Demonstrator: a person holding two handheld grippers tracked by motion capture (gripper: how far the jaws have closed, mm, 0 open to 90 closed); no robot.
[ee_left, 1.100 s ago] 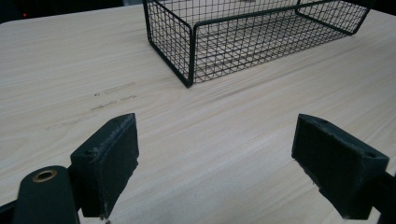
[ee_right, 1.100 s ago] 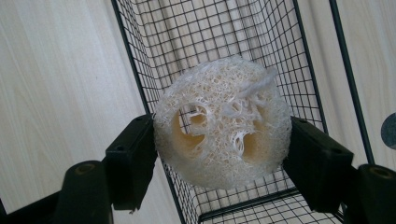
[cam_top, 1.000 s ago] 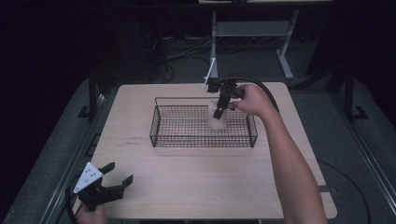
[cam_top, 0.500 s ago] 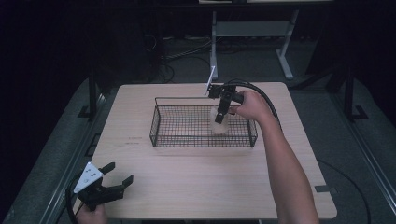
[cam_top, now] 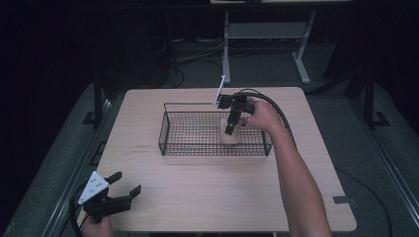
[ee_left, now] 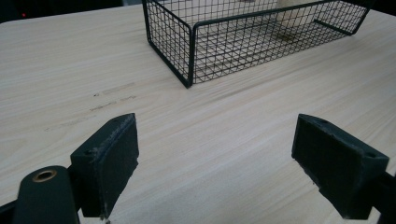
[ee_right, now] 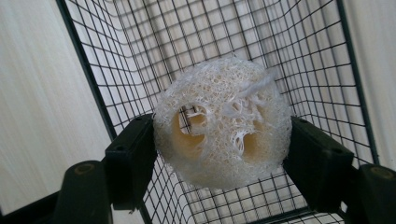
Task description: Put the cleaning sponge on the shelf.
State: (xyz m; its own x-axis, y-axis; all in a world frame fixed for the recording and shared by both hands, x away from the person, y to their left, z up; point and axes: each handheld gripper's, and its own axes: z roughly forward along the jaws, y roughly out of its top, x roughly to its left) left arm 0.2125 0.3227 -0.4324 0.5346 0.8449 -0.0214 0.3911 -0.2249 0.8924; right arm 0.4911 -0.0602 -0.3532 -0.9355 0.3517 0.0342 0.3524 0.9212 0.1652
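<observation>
Now, from the high view, my right gripper [cam_top: 230, 129] holds the pale, porous loofah sponge [cam_top: 228, 136] low inside the black wire mesh basket [cam_top: 168, 140]. Left gripper view: my left gripper [ee_left: 215, 163] idles, jaws wide. Right gripper view: pads clamp the sponge's sides; I'd set it on the mesh floor before letting go.

Light wooden table [cam_top: 207, 207] on grey floor [cam_top: 380, 148]; white metal stand [cam_top: 267, 34] and cables [cam_top: 188, 54] behind, dark surroundings
</observation>
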